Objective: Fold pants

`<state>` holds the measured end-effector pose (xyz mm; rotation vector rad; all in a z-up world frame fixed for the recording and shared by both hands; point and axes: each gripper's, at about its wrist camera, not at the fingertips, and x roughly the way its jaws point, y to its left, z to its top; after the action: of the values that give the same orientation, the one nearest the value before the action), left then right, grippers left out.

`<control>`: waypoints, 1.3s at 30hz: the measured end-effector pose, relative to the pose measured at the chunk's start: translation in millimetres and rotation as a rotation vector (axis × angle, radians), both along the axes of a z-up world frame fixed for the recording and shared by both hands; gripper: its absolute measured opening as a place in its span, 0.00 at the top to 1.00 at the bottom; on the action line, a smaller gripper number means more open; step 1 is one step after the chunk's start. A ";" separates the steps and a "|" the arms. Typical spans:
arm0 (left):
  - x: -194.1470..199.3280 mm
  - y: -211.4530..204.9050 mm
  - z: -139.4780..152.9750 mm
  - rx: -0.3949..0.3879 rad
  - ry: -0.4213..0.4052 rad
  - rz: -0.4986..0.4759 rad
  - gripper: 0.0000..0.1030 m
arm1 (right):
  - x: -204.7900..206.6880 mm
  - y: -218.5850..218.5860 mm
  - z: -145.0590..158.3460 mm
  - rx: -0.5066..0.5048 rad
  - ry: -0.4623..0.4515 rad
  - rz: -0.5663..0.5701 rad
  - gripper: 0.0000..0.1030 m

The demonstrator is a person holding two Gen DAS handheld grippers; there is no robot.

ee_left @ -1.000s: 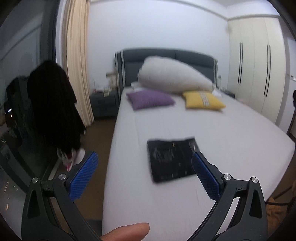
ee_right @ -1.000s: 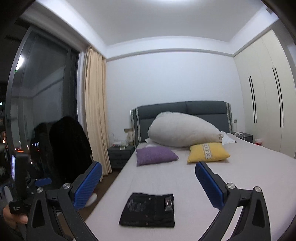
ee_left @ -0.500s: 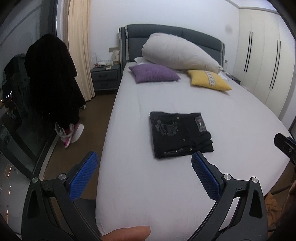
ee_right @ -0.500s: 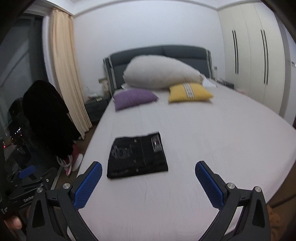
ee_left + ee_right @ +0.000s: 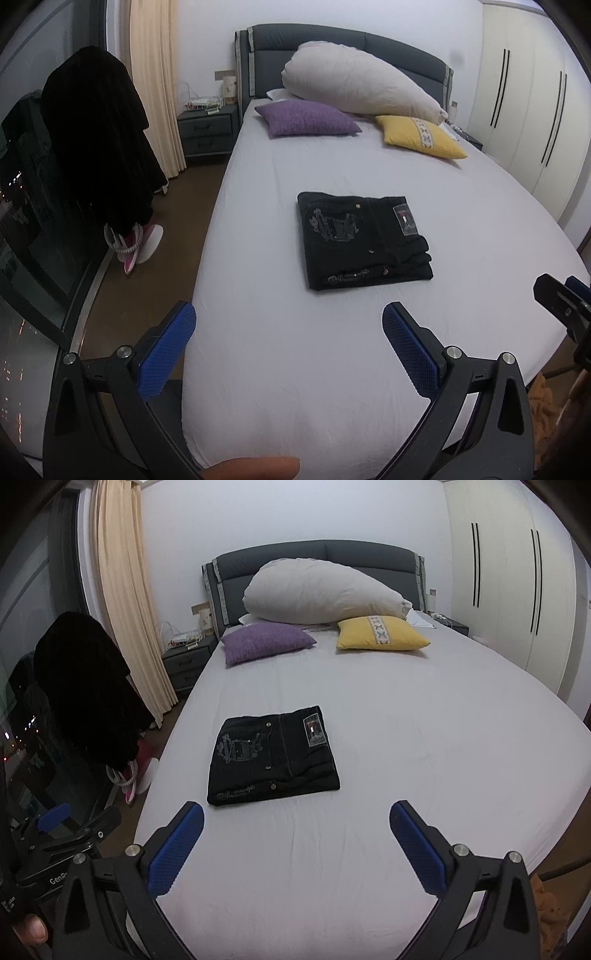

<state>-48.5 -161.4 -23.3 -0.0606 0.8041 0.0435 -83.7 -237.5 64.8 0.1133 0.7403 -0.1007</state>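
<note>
Black pants [image 5: 364,240] lie folded into a neat rectangle on the white bed sheet [image 5: 295,369], also in the right wrist view [image 5: 271,755]. My left gripper [image 5: 288,332] is open and empty, held above the foot of the bed, short of the pants. My right gripper [image 5: 295,830] is open and empty, also near the foot of the bed and short of the pants. A part of the right gripper shows at the right edge of the left wrist view [image 5: 565,302].
A big white pillow [image 5: 358,85], a purple cushion [image 5: 306,118] and a yellow cushion [image 5: 421,138] lie at the grey headboard [image 5: 332,37]. A nightstand [image 5: 207,133], curtain [image 5: 155,81] and hanging dark coat [image 5: 96,140] stand left. Wardrobes [image 5: 535,103] stand right.
Both grippers have tilted down and moved back toward the foot of the bed, so more of the sheet shows. The folded pants have not moved. Both grippers stay open.
</note>
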 end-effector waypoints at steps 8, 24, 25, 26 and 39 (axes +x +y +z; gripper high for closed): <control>6.0 -3.6 -12.4 -0.001 0.031 -0.003 0.00 | 3.8 3.5 -11.7 -0.003 0.041 0.011 0.00; 8.6 -4.4 -20.4 0.001 0.041 -0.001 0.00 | 6.4 1.5 -16.3 0.004 0.074 0.009 0.00; 7.7 -4.5 -19.3 0.001 0.041 -0.001 0.00 | 6.8 1.6 -16.3 0.004 0.076 0.011 0.00; 7.8 -4.5 -19.6 0.001 0.040 0.000 0.00 | 7.0 1.6 -16.5 0.003 0.077 0.012 0.00; 8.2 -4.5 -19.5 0.001 0.041 0.000 0.00 | 8.0 2.4 -19.9 0.002 0.084 0.013 0.00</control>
<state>-40.3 -165.9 -42.8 -0.0586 0.8447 0.0450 -75.8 -235.2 44.9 0.1061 0.8247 -0.0927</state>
